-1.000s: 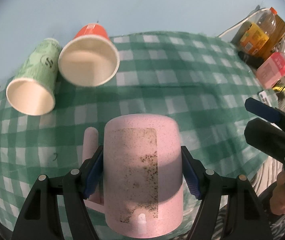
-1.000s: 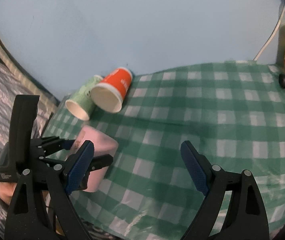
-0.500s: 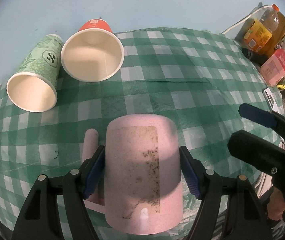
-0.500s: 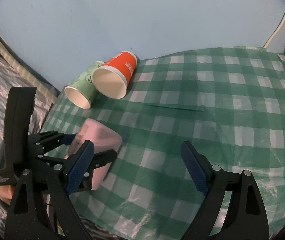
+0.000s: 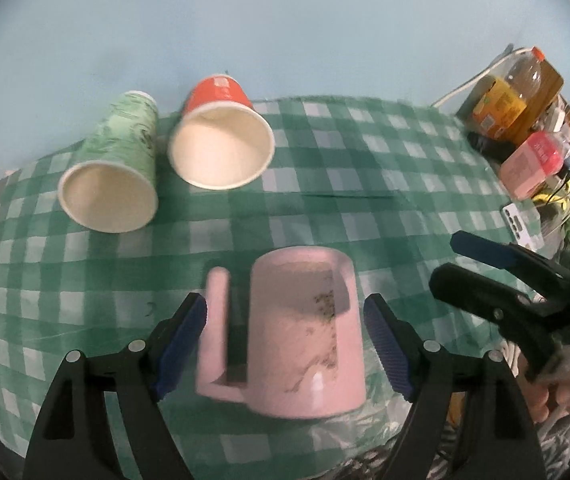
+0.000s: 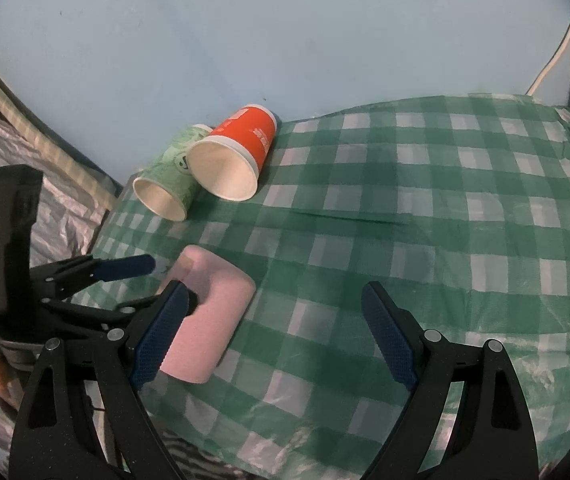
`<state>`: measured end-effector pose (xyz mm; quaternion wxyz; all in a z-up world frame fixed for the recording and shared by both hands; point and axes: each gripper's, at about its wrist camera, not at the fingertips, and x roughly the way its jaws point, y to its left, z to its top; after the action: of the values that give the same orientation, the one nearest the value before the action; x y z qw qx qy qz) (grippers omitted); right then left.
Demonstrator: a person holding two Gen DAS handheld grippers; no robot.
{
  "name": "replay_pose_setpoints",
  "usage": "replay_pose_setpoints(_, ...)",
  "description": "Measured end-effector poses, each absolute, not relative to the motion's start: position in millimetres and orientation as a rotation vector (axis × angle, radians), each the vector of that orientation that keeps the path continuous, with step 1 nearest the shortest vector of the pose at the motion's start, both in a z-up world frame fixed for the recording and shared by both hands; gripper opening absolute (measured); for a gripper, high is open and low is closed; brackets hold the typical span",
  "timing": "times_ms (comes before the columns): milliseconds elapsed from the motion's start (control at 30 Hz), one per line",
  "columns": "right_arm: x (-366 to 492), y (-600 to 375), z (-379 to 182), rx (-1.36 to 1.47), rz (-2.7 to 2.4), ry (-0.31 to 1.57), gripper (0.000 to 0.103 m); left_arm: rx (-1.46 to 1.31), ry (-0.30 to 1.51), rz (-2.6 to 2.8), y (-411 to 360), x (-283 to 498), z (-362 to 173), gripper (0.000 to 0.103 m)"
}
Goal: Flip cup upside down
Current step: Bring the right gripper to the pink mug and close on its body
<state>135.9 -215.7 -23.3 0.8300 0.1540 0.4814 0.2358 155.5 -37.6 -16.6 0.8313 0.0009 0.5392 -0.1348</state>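
- Mug, pink and speckled, stands upside down on the green checked tablecloth near its front edge: flat base up, rim down on the cloth, long axis upright.
- Its handle sticks out on the left side in your left wrist view, running top to bottom beside the body.
- Your left gripper has its blue-padded fingers spread on either side of the mug; the left pad sits just beside the handle, the right pad just clear of the wall, neither pressing in.
- Your right gripper hovers over the cloth to the right of the mug, fingers wide apart with nothing between them.
- A green paper cup and a red paper cup lie on their sides at the far left of the cloth, touching, their open mouths facing you.
- At the far right edge stand a bottle with an orange cap and a pink container.
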Motion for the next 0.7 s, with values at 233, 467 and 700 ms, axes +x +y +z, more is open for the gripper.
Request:
replay_pose_setpoints(233, 140, -195, -25, 0.346, 0.538, 1.066, 0.088, -0.020, 1.065, -0.248, -6, 140, -9, 0.090)
replay_pose_setpoints(467, 150, -167, -42, 0.364, 0.568, 1.136, 0.088, -0.079, 1.066, -0.219, 25, 133, -21, 0.090)
replay_pose_setpoints(700, 159, -149, -58, 0.384, 0.577, 1.218, 0.088, -0.116, 1.024, -0.188, 49, 125, -28, 0.090)
